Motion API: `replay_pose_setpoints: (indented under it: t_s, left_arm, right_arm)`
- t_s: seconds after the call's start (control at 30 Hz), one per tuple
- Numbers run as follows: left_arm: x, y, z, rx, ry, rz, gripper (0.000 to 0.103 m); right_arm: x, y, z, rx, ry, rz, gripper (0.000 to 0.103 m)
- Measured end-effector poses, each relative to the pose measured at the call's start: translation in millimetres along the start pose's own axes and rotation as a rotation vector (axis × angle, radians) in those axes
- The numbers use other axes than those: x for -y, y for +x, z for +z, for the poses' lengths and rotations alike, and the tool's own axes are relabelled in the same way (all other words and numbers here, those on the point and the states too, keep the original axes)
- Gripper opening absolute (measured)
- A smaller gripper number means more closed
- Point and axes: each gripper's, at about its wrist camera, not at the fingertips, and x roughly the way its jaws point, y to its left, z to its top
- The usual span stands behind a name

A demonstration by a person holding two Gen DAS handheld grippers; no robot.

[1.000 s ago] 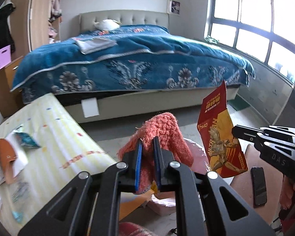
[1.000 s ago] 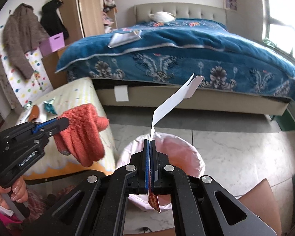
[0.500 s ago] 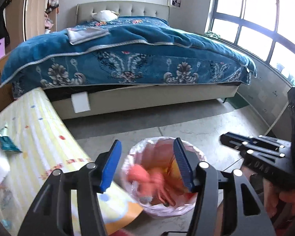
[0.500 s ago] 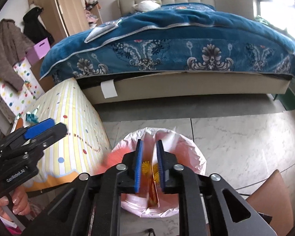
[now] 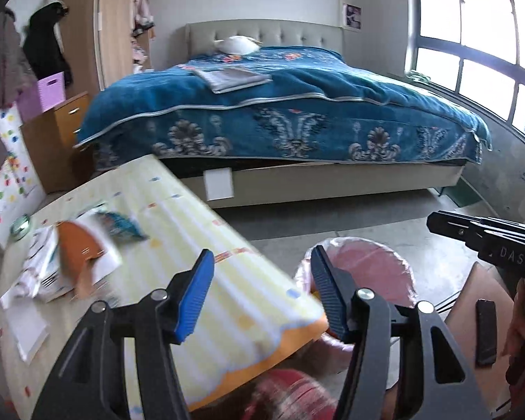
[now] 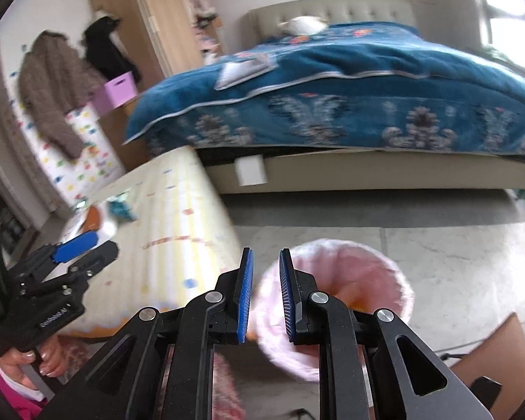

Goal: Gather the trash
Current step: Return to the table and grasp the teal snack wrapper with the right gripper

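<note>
My left hand-held gripper hangs with its jaws wide apart, having just been opening, nothing between them. My right hand-held gripper shows a narrow gap, also empty. Just beyond both sits the pink-lined trash bin on the floor, something orange inside. To the left, the striped tabletop carries loose papers and wrappers. A dark phone lies near the bin; the blue bed stands behind.

the letters "das" stand in pale print on the black body of the right gripper, at the right of the left wrist view. the left gripper's label is too blurred to read.
</note>
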Motion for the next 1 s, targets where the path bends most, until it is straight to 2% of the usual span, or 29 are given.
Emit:
replay_pose_setpoints:
  t_s: [0.13, 0.3, 0.57, 0.77, 1.0]
  left_arm:
    - [-26, -17, -14, -0.012, -0.035, 0.049, 0.059]
    - [-70, -42, -34, -0.013, -0.111, 0.128, 0.060]
    - [-150, -81, -56, 0.014, -0.235, 0.301, 0.067]
    - [-204, -92, -59, 0.017, -0.340, 0.367, 0.070]
    - [-233, -83, -53, 0.004, -0.375, 0.375, 0.070]
  right_arm:
    - [-39, 7, -2, -0.033, -0.051, 0.043, 0.018]
    - [-91, 12, -5, -0.050, -0.147, 0.084, 0.037]
    - [-162, 30, 0, -0.058, -0.270, 0.135, 0.051]
    - [-199, 57, 15, -0.066, -0.338, 0.150, 0.051]
    - [-228, 102, 37, -0.092, -0.391, 0.155, 0.051]
